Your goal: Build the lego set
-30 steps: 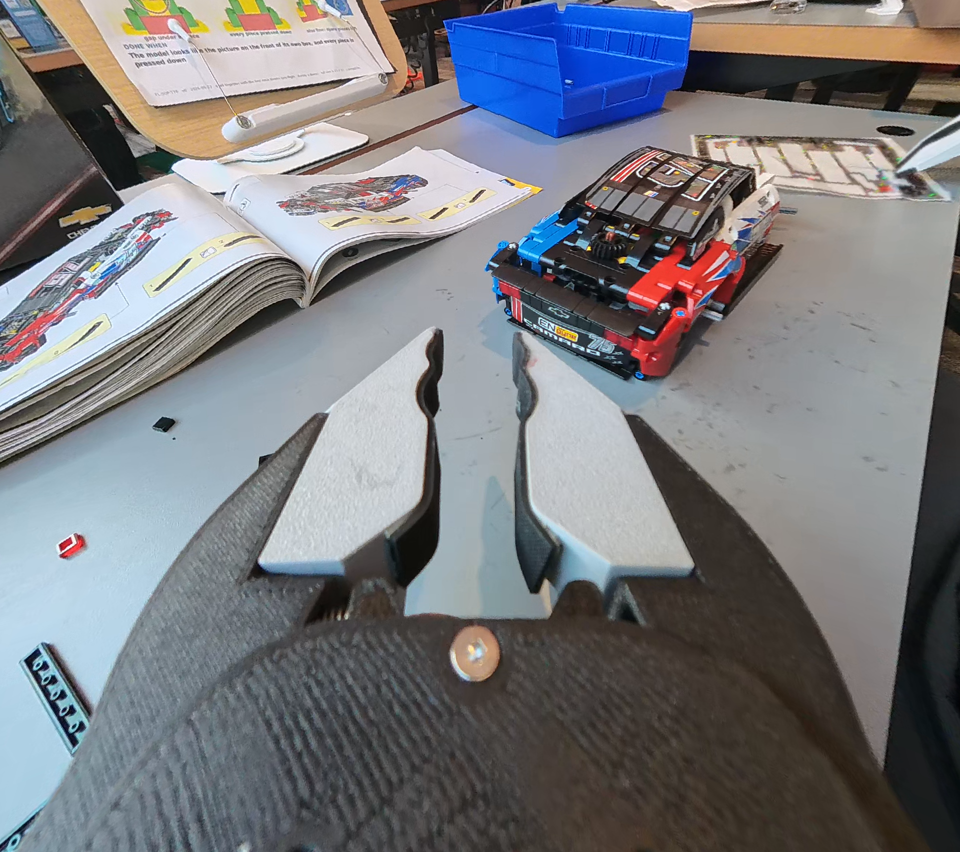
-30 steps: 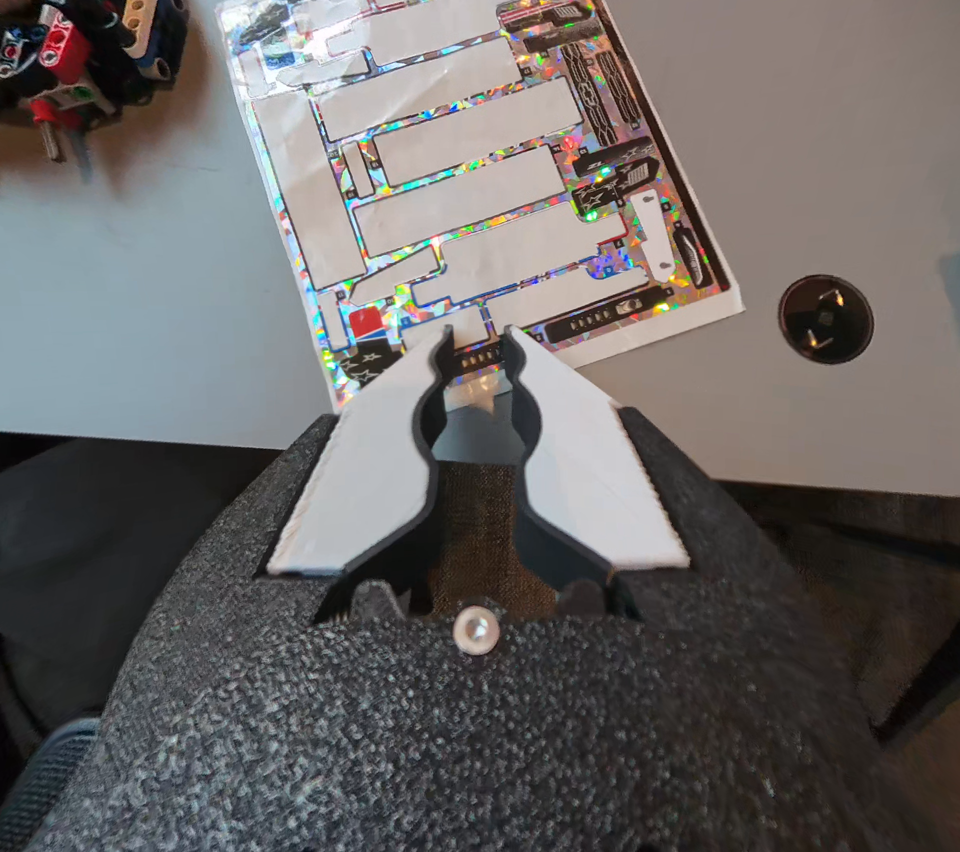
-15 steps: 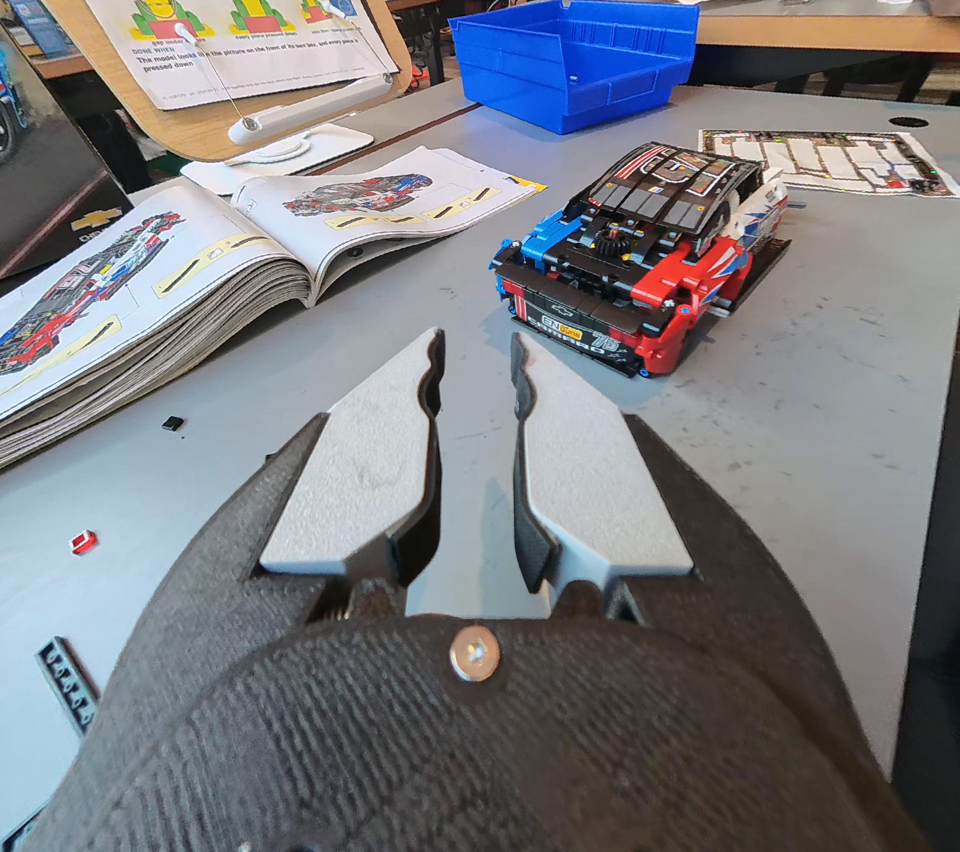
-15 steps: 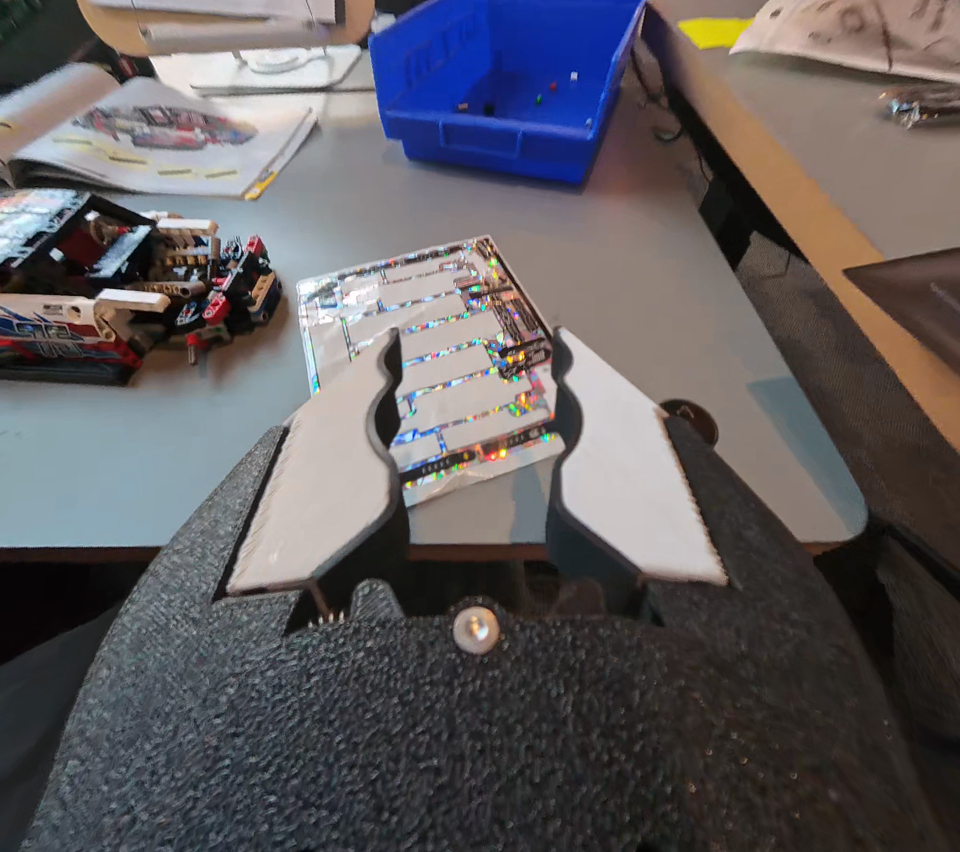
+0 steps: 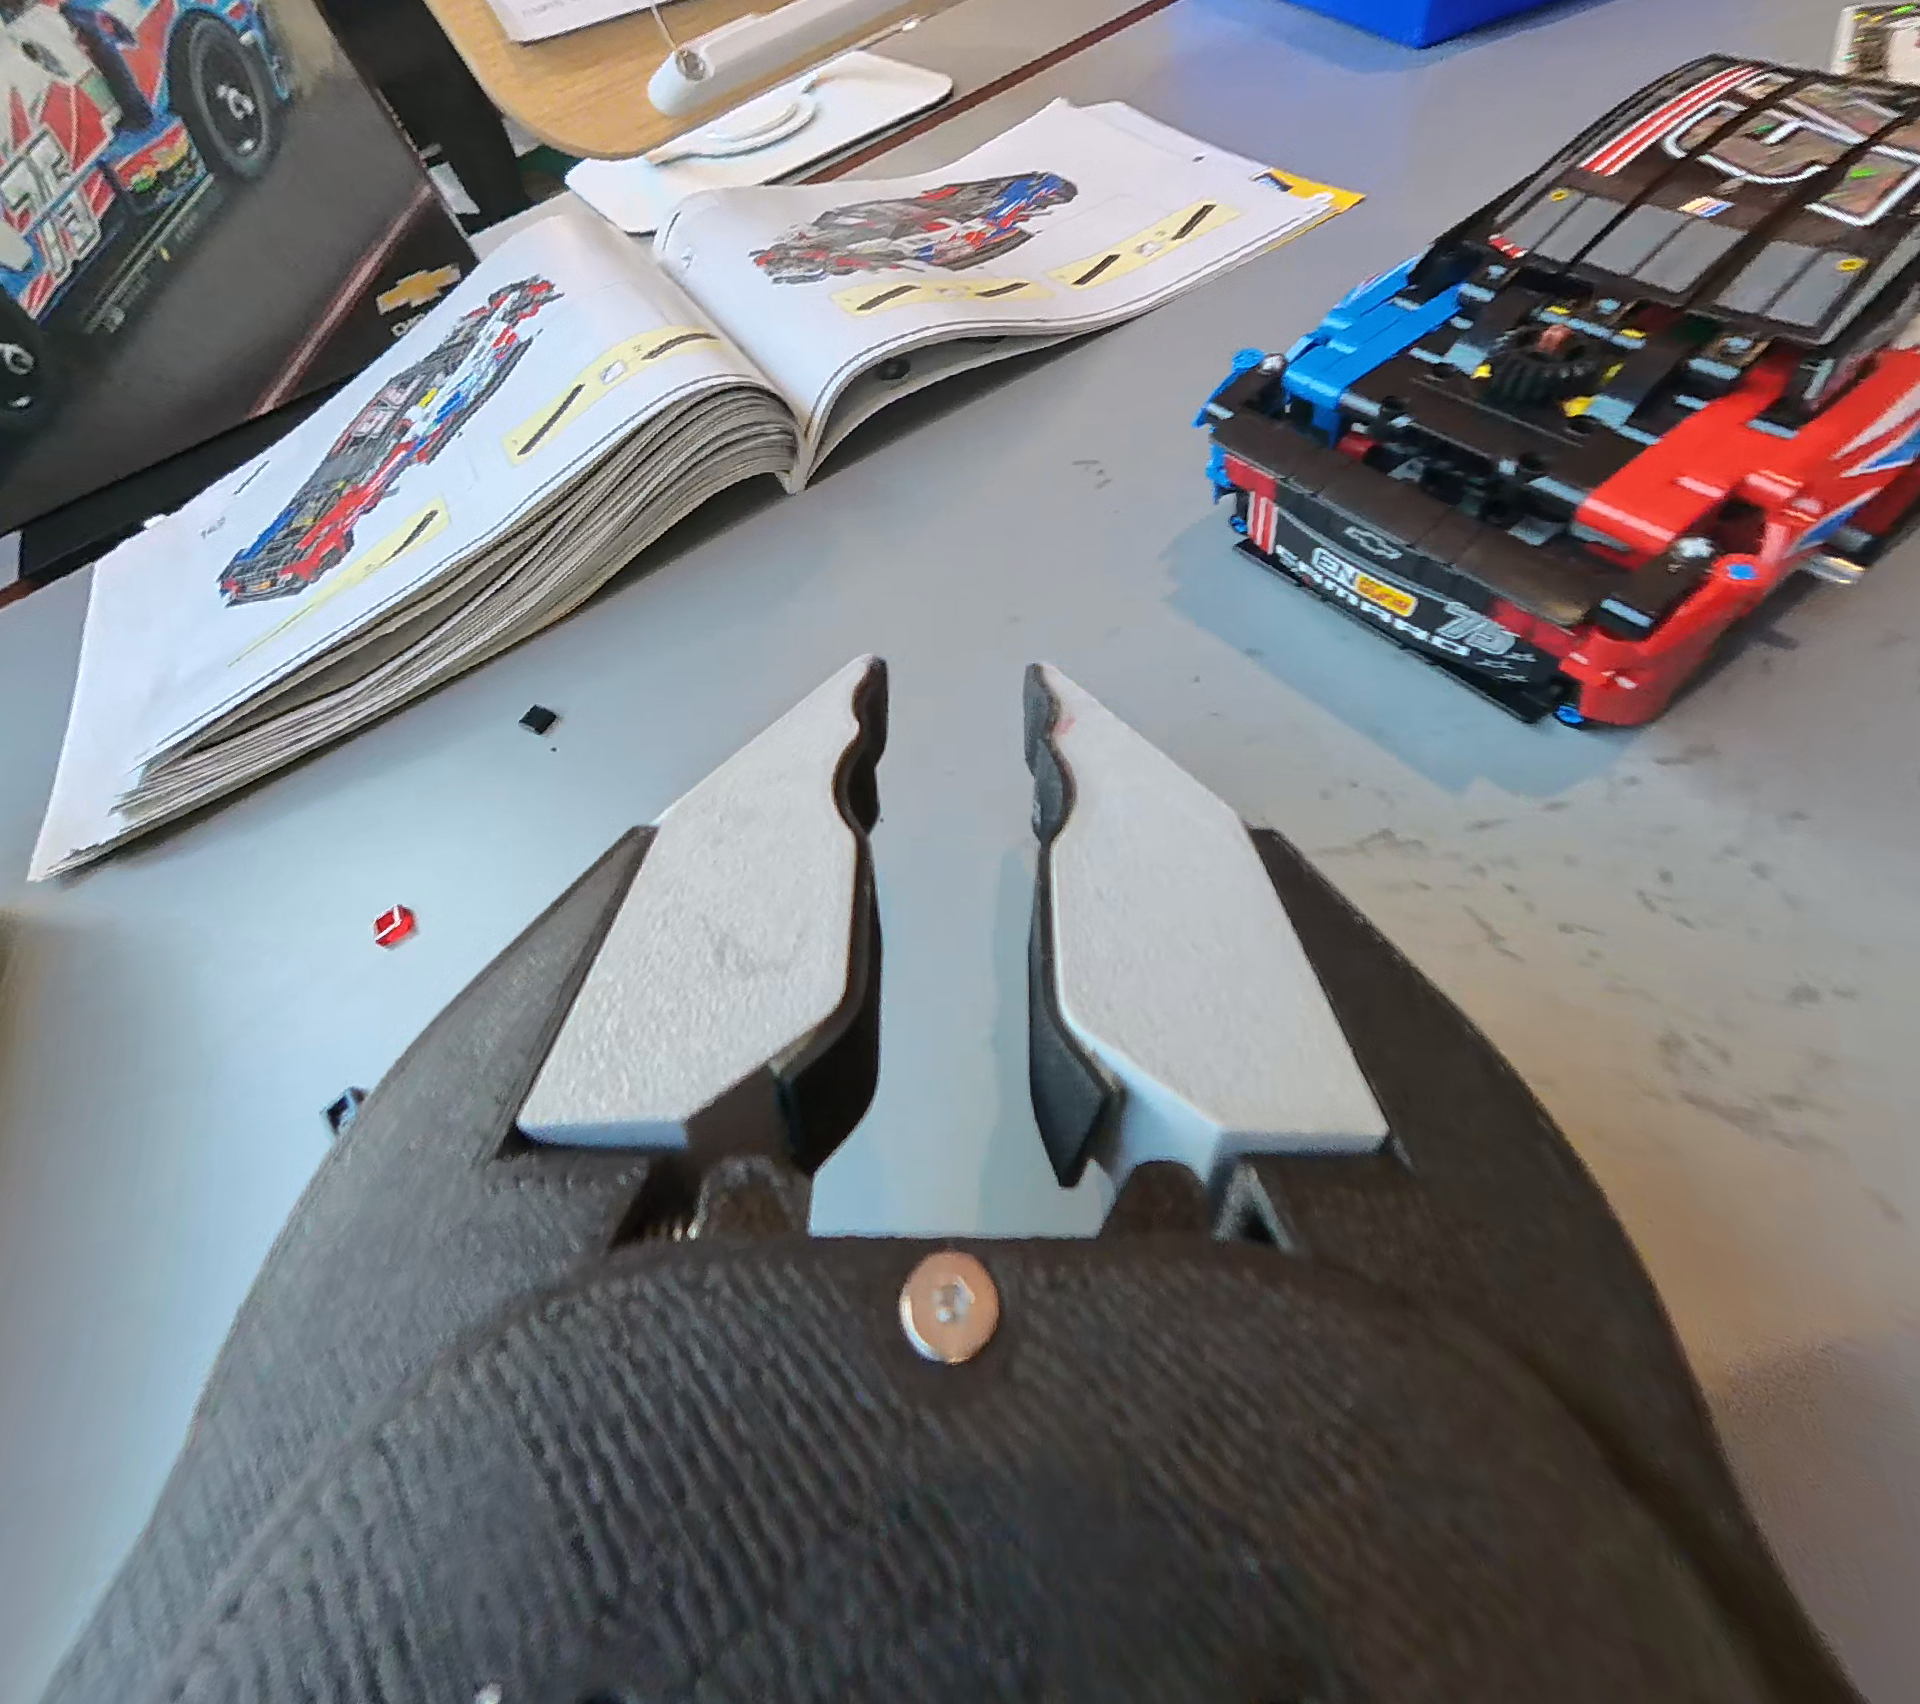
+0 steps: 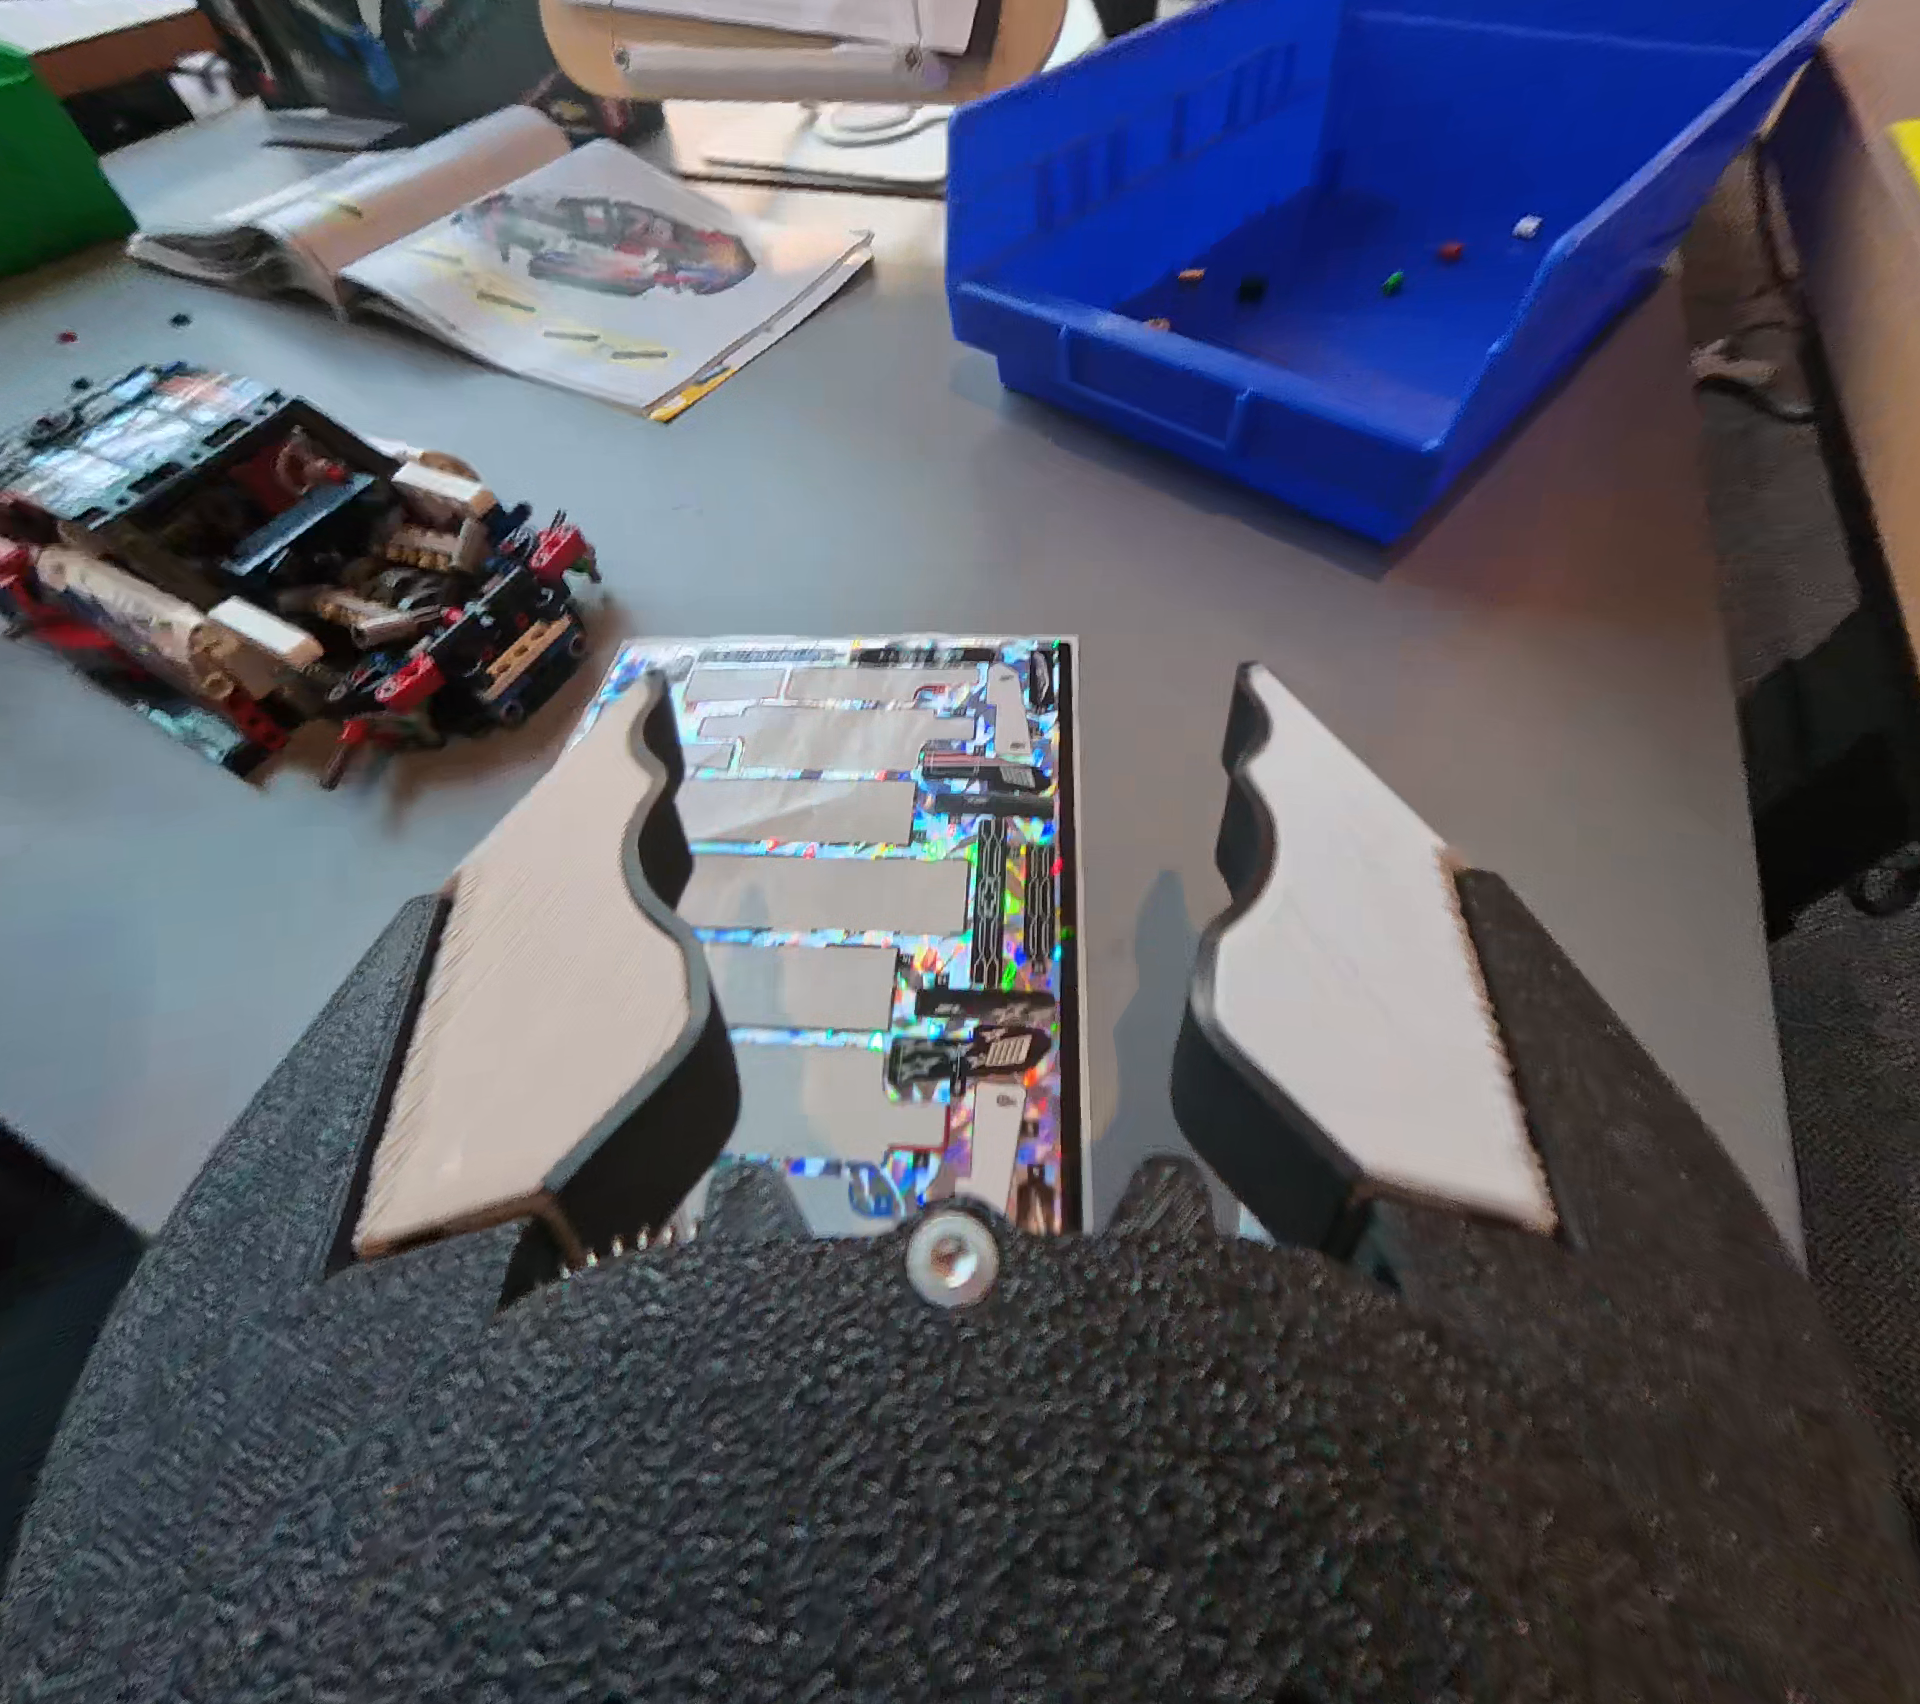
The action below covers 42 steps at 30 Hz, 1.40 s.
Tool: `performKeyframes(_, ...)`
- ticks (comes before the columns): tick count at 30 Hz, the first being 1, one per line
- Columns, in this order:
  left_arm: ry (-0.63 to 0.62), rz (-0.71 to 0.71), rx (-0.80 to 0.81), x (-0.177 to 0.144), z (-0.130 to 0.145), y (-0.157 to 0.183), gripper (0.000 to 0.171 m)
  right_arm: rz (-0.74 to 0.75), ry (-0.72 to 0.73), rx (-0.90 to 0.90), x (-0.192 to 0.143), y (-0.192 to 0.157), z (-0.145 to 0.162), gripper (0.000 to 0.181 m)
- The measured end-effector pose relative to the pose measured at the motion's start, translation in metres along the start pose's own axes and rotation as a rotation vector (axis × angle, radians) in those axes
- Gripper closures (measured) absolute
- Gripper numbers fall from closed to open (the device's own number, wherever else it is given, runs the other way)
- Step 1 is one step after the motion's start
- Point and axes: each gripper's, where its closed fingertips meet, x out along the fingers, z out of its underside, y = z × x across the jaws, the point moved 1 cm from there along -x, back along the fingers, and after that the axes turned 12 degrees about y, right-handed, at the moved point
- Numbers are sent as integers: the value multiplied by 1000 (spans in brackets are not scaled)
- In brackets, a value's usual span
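Your right hand-held gripper spread wide, empty, over sticker sheet; lego car ahead-left. Left hand-held gripper slightly parted, empty. Risk: fingertips crease thin sheet or knock car's loose rear.

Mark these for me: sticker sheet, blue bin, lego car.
sticker sheet [image 6: 831, 875]: right wrist view, on a peeled grey panel mid-sheet.
blue bin [image 6: 1143, 366]: right wrist view, on its front wall.
lego car [image 5: 1662, 491]: left wrist view, on the red front fender.
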Motion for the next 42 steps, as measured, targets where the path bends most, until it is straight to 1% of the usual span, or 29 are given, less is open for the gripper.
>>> performKeyframes(1,-4,-8,2,0,1,-1,148,-34,-36,9,-3,-3,5,83)
performKeyframes(3,0,-23,9,0,0,-3,148,-81,-92,12,-11,-7,15,84)
performKeyframes(6,16,-60,29,-2,-2,-7,144,-158,-183,-25,-23,-15,27,102)
performKeyframes(10,23,-111,45,-6,-3,-13,141,-286,-370,-101,-33,-28,46,103)
performKeyframes(12,12,-145,52,-8,-2,-15,141,-328,-428,-164,-36,-34,54,104)
performKeyframes(14,3,-181,7,-12,-2,-10,141,-344,-468,-216,-39,-34,61,104)
performKeyframes(16,11,-145,-81,-15,-7,15,136,-351,-470,-245,-41,-31,64,108)
performKeyframes(19,46,-67,-143,-12,-27,71,125,-386,-442,-237,-44,-34,64,111)
performKeyframes(21,54,40,-146,-4,-53,122,120,-387,-453,-239,-45,-31,68,111)
performKeyframes(23,60,194,-159,10,-80,187,112,-398,-472,-239,-46,-33,75,111)
performKeyframes(24,41,282,-160,19,-87,221,112,-403,-486,-231,-47,-34,79,112)
performKeyframes(25,3,362,-157,29,-90,254,112,-403,-508,-224,-48,-36,84,112)
performKeyframes(27,-122,537,-125,44,-79,316,105,-395,-524,-227,-51,-37,91,112)
performKeyframes(28,-181,608,-104,49,-71,340,103,-403,-518,-225,-53,-40,91,113)
performKeyframes(29,-229,653,-80,54,-62,357,106,-402,-512,-226,-55,-42,91,112)
performKeyframes(31,-263,698,-56,61,-51,380,107,-360,-468,-252,-57,-37,84,113)
performKeyframes(33,-259,727,-67,65,-51,393,110,-347,-444,-226,-65,-31,78,120)
performKeyframes(36,-218,760,-111,76,-65,405,116,-284,-451,-201,-75,-12,71,120)
performKeyframes(38,-234,762,-121,93,-74,406,118,-272,-451,-187,-82,-8,66,122)
performKeyframes(39,-259,771,-123,102,-78,406,115,-301,-439,-166,-85,-14,62,126)
performKeyframes(42,-326,781,-97,133,-86,409,113,-507,-433,-50,-96,-60,58,155)
